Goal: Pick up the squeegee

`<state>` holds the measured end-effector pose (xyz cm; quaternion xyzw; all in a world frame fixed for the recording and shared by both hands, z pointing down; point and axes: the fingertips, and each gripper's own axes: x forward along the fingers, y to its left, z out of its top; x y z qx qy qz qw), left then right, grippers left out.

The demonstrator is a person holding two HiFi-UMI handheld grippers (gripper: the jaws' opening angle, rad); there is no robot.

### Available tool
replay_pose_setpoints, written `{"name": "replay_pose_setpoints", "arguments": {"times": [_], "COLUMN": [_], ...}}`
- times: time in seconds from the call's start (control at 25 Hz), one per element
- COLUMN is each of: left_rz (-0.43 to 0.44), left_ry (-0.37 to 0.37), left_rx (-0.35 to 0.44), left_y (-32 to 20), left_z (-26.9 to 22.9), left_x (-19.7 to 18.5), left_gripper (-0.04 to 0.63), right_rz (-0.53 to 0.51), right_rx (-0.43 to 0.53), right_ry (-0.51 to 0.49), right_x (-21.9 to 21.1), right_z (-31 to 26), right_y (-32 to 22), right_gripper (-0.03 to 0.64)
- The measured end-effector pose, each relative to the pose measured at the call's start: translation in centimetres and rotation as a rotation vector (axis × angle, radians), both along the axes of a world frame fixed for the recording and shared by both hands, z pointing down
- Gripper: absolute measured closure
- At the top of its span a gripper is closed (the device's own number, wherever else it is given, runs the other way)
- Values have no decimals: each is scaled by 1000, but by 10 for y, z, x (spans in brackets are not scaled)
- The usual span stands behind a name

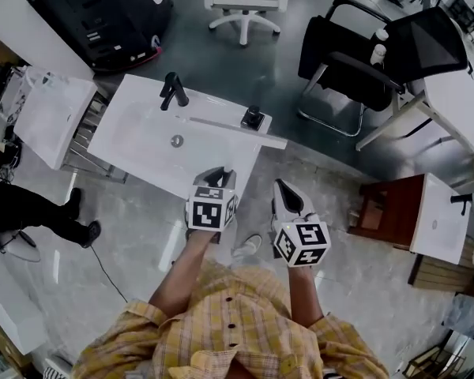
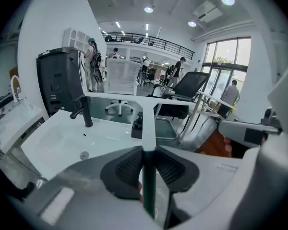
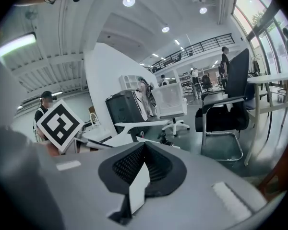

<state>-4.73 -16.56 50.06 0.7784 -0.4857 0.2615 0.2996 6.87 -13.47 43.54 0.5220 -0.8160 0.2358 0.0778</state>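
Glossy grey floor (image 1: 300, 156) surrounds a white rectangular sink (image 1: 134, 152) with a smooth, shallow basin and a round metal drain. A matte black faucet (image 1: 172, 91) stands at its rear edge, and a small black fitting (image 1: 253, 118) sits near its right corner. A black chair (image 1: 347, 61) on a bent chrome frame stands well apart, beyond the sink.

The squeegee (image 1: 237, 131) is T-shaped: a long, straight, pale blade bar and a slim flat handle. In the head view the bar lies across the sink's right corner. In the left gripper view the handle (image 2: 146, 123) runs upright from the jaws to the bar.

The left tool (image 1: 219, 178) is clamped on the squeegee handle. Its ribbed black pads (image 2: 129, 169) press on both sides of the handle.

The right tool (image 1: 288, 198) sits just beside the left one, its grey fingers tapering to a point. In the right gripper view its jaws (image 3: 143, 150) stand together, with none of the task's things between the ribbed pads.

Each tool carries a cube with black-and-white square markers.
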Motion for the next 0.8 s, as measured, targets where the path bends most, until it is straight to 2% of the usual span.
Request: {"name": "replay_pose_setpoints", "arguments": {"times": [0.2, 0.8], "left_rz": [-10, -31], "left_ry": [42, 95], "left_rx": [97, 395], "left_y": [4, 30], "left_z": [-32, -109], "left_x": [1, -3], "left_gripper": [505, 505], "right_rz": [7, 36], "right_rx": [51, 160], "right_ry": [16, 20], "right_x": [3, 5], "right_z": [-26, -76], "right_y": [7, 31], "right_gripper": [617, 617]}}
